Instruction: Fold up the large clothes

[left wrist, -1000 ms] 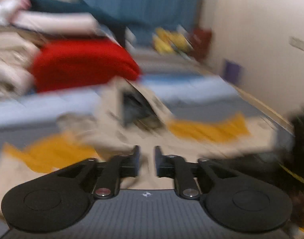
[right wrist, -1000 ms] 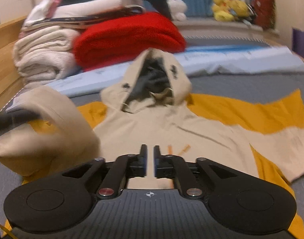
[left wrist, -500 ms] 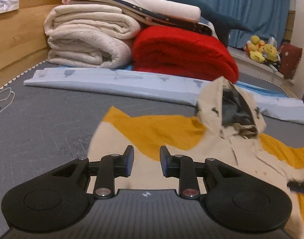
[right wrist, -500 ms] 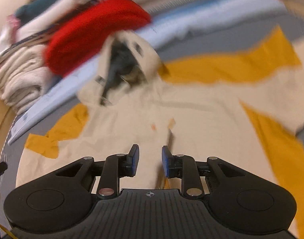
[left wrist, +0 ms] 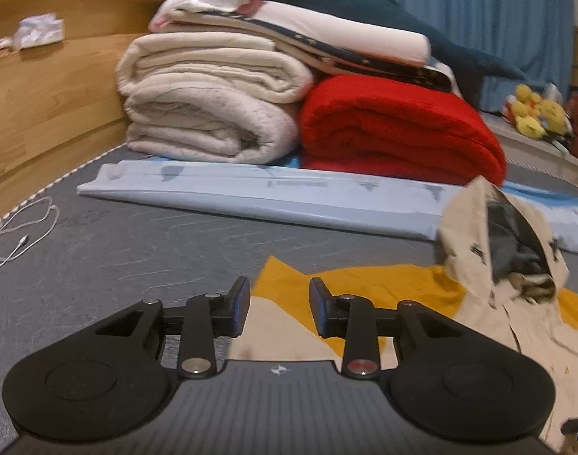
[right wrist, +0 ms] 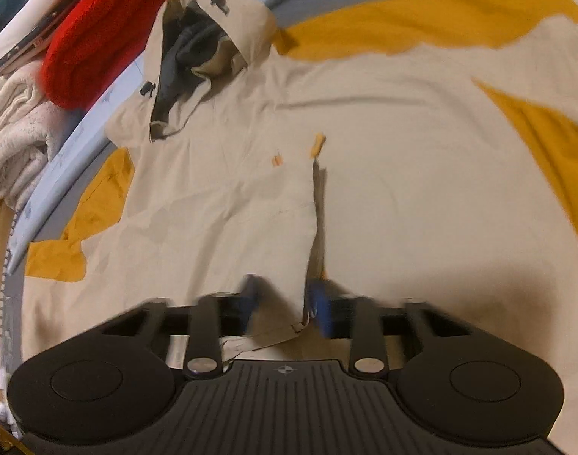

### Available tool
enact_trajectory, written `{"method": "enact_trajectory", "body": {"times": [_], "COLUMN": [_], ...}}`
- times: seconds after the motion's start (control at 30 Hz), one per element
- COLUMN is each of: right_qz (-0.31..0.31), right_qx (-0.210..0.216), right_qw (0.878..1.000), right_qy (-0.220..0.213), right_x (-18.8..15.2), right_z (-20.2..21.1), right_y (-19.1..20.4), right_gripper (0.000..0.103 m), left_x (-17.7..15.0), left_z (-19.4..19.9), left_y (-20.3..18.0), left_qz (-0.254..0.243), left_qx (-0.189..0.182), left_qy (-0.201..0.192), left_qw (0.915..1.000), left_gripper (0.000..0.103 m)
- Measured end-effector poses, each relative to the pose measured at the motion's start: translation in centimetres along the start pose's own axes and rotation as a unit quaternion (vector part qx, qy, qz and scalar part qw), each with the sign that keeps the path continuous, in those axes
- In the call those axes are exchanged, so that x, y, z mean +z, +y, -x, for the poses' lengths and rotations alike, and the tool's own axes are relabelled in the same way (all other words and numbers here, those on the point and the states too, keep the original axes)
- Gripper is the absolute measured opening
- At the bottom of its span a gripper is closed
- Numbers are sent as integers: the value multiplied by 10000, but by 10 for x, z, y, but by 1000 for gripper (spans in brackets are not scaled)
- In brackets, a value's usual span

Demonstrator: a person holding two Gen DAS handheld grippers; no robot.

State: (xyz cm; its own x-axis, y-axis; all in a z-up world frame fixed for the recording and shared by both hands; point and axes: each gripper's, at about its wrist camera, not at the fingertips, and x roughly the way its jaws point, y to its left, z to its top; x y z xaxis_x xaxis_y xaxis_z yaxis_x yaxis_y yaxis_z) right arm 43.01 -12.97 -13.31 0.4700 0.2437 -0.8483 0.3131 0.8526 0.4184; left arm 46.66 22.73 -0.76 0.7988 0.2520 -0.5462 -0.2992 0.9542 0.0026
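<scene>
Your right gripper [right wrist: 285,303] sits at the lower centre of the right wrist view, its jaws closing with a gap left between them. A corner of the front flap of the beige-and-yellow hooded jacket [right wrist: 384,144] lies between the blurred fingers; contact cannot be confirmed. If the jaws close on one layer only, lifting will peel the flap away from the body and the fold will skew.

Your left gripper [left wrist: 277,309] occupies the lower centre of the left wrist view, its jaws opening and empty. Beyond them lies the jacket's sleeve [left wrist: 349,288], in the lower middle of that frame. If you approach too shallowly, the fingers may push the fabric across the grey mattress [left wrist: 137,242] instead of taking it.

The hood [right wrist: 209,38] stands up at the upper left of the right wrist view. It can collapse sideways under a fold and leave a lump.

The white cable [left wrist: 19,235] at the left edge lies well apart from the jacket, but could snag if the sleeve is dragged that way.

No container is visible. The stacked blankets [left wrist: 213,106], the red one [left wrist: 395,125] included, simply rest on the mattress at the upper centre.
</scene>
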Motion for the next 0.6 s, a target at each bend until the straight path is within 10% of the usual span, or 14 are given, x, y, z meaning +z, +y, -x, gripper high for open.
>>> {"method": "enact_trajectory", "body": {"times": [0.37, 0.5, 0.6], "right_qz": [937, 901, 503], "right_qx": [235, -150, -674], "right_qw": [9824, 9633, 9667], "right_qy": [-1600, -2524, -2417], "right_x": [26, 50, 72], "right_z": [54, 89, 89], "right_y": [17, 0, -32], "right_gripper": [3, 3, 3], "left_x": [5, 3, -2], "left_z": [-10, -11, -16], "left_y": [14, 9, 3], "left_qz": [260, 268, 150], "left_qx": [134, 90, -63], "left_qy": [91, 96, 269], "left_qw": [9995, 9996, 9995], "left_gripper": [38, 38, 38]}}
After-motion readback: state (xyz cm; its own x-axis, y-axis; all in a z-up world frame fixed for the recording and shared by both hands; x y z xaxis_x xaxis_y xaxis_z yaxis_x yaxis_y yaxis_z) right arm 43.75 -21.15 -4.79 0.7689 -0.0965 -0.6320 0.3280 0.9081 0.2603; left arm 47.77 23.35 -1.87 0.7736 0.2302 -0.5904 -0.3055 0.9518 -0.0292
